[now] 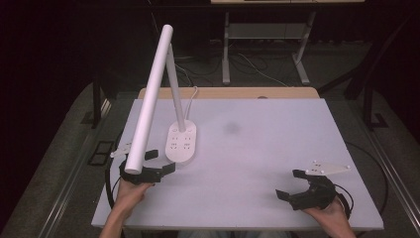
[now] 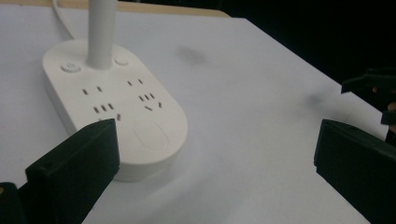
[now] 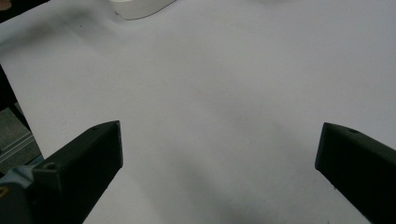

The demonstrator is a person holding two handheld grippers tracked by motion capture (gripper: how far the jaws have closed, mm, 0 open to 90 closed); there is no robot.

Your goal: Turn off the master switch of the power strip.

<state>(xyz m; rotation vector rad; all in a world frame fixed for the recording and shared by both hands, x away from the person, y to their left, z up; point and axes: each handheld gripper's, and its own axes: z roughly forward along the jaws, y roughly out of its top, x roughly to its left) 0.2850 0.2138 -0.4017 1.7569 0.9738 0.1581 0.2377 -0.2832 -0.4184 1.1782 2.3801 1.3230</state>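
A white desk lamp stands at the table's left. Its oval base [image 1: 181, 143] carries sockets and two round buttons, and its long tube head [image 1: 148, 99] slants down toward the front. My left gripper [image 1: 161, 161] is open just in front of the base, under the tube's low end. In the left gripper view the base [image 2: 114, 116] lies ahead and left, between the wide-apart jaws of the left gripper [image 2: 217, 140], with nothing gripped. My right gripper [image 1: 288, 184] is open near the front right, over bare table. The right gripper [image 3: 219, 140] is empty, with the base's edge [image 3: 140, 7] far off.
The white table [image 1: 267, 148] has a faint dark smudge [image 1: 232, 127] near its middle. The lamp's cord [image 1: 192, 94] runs off the far edge, where a wooden strip [image 1: 233, 92] shows. A metal desk frame [image 1: 262, 29] and floor cables lie beyond.
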